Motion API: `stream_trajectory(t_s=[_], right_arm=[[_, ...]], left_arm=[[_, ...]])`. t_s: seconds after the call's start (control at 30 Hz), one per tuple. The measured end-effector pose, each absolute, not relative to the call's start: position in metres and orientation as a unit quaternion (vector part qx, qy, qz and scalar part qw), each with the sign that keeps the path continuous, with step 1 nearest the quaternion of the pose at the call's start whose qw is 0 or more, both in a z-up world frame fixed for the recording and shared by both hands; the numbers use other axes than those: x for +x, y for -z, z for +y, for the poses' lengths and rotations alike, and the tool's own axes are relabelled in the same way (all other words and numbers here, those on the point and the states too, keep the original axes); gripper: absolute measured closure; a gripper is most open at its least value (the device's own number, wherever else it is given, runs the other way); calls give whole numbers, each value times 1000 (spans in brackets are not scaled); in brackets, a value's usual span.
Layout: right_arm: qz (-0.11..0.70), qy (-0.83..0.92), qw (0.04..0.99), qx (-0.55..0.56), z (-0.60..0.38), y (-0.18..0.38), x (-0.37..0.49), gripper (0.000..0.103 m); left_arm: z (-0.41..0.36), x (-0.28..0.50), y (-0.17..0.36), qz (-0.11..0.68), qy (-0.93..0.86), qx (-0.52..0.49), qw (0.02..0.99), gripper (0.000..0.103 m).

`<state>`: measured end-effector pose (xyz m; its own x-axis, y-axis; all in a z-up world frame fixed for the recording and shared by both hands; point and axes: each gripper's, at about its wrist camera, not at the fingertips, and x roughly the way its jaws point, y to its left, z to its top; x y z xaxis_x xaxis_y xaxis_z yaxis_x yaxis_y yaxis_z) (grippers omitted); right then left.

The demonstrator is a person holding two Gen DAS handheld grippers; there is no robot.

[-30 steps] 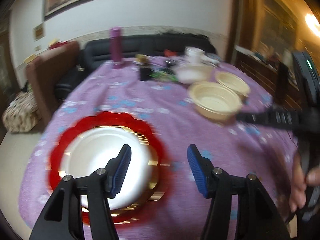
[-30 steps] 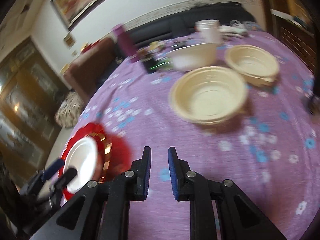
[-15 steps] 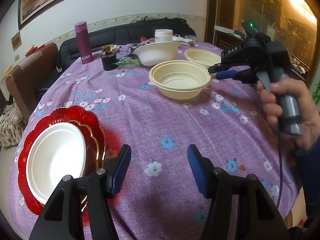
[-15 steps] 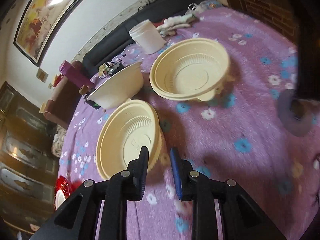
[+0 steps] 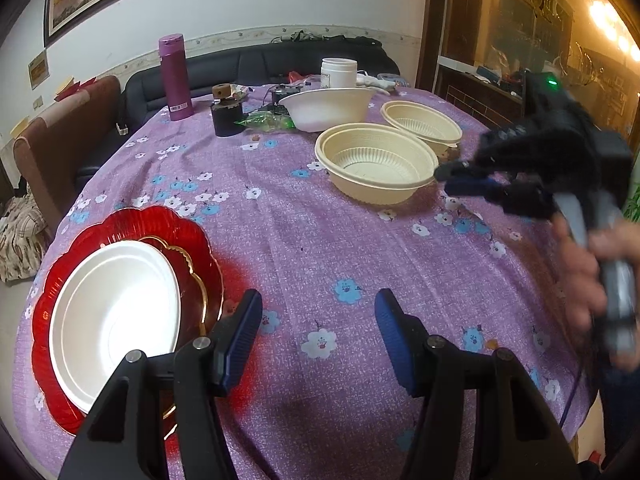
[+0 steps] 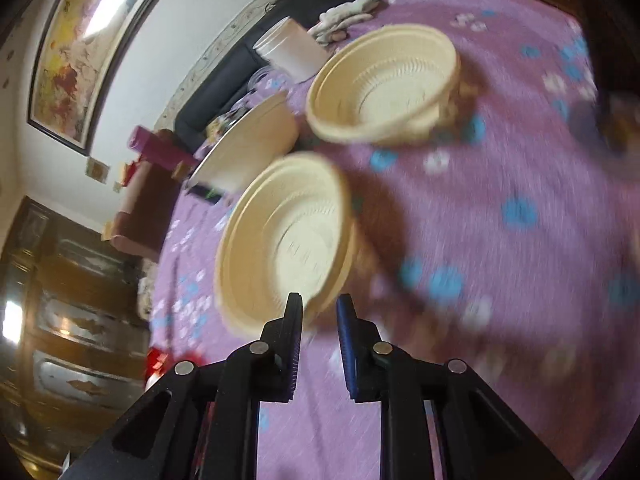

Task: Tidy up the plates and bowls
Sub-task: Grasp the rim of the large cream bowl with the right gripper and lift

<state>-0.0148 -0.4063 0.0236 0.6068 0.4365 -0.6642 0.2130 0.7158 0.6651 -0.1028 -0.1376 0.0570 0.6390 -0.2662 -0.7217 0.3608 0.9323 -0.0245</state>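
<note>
- Purple flowered cloth covers the round desk [image 5: 320, 248], with a dark sofa and a framed painting behind it.
- At the left edge, a scalloped red plastic plate [image 5: 120, 224] carries a gold-trimmed red plate and a plain white paper plate [image 5: 116, 316] stacked on top.
- The left hand-held gripper [image 5: 318, 332] hangs above bare cloth just right of that stack, its blue pads well apart with nothing between them.
- Further back stand a magenta flask [image 5: 175, 76], a dark jar and a wide white bowl [image 5: 326, 108].
- Right of centre sits a ribbed cream plastic bowl [image 5: 376, 162], upright and seemingly doubled at the rim, with a second cream bowl [image 5: 422, 122] just behind it.
- The right hand-held gripper [image 6: 318, 312], held in a blurred hand at the far right of the left wrist view, points at the nearer bowl's rim [image 6: 320, 308]. Its jaws are closing, and the rim lies just ahead of the tips, not yet pinched.
- Risk: the light, thin-walled bowl looks easy to push. If the pads close before the rim sits between them, they would likely nudge it across the cloth or tip it.
- Risk: a pinch on a doubled rim may lift only one layer.
</note>
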Motion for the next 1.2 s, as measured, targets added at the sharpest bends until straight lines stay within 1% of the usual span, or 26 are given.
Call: stream_trajectory(t_s=[0.07,0.17,0.2,0.23,0.3,0.37,0.4,0.43,0.47,0.5,0.6,0.67,0.7,0.77,0.83,0.9,0.97,1.0,1.03,1.07,1.17,1.2], right_arm=[[427,-70,826,361,-397,-29,-31,84],[407,-53,844,346,-404,-39,-30,83],[403,-42,847,345,-411,-41,-25,78],[401,-37,848,346,-417,-42,-18,64],[414,-31,847,332,-425,-40,2,43],[424,-31,843,330,-430,-34,17,43],[426,-42,843,325,-430,-30,26,45],[437,-55,842,310,-427,-26,37,61],[448,-49,841,301,-427,-22,43,75],[458,-52,835,300,-426,-16,47,87],[454,-64,838,296,-418,-14,40,92],[450,-71,825,335,-417,-15,25,94],[447,-84,811,367,-414,-14,10,93],[439,-76,805,392,-406,-16,-16,93],[439,-98,780,435,-396,-10,-42,93],[447,-97,768,448,-383,-6,-65,91],[435,-91,781,439,-373,-9,-92,89],[432,-86,801,406,-366,-14,-102,78],[432,-87,815,377,-361,-18,-108,61],[429,-99,824,357,-358,-22,-115,57],[405,-111,868,266,-354,-44,-126,57],[399,-108,875,251,-358,-50,-125,57]], left_arm=[[-138,-105,-58,387,174,62,903,45],[-141,-110,-58,386,177,67,903,45],[-141,-112,-59,386,177,68,903,45],[-142,-113,-59,385,177,70,903,45],[-142,-114,-60,384,176,71,903,45],[-142,-115,-60,384,175,72,904,45],[-142,-115,-60,384,173,73,904,45],[-141,-115,-61,384,172,73,904,45],[-141,-115,-61,384,172,72,904,45],[-141,-114,-61,384,171,72,905,45],[-138,-114,-61,383,168,69,906,45],[-137,-112,-62,384,166,65,906,45],[-136,-112,-63,383,166,62,907,45],[-135,-110,-62,383,166,60,907,45],[-134,-109,-61,386,166,56,906,45],[-134,-110,-61,386,169,55,905,45],[-135,-112,-62,384,168,59,906,45],[-134,-113,-63,383,169,59,906,45],[-134,-113,-63,382,169,60,906,45],[-133,-113,-64,382,169,59,907,45],[-133,-113,-65,386,175,47,904,45],[-134,-113,-65,386,176,46,904,45]])
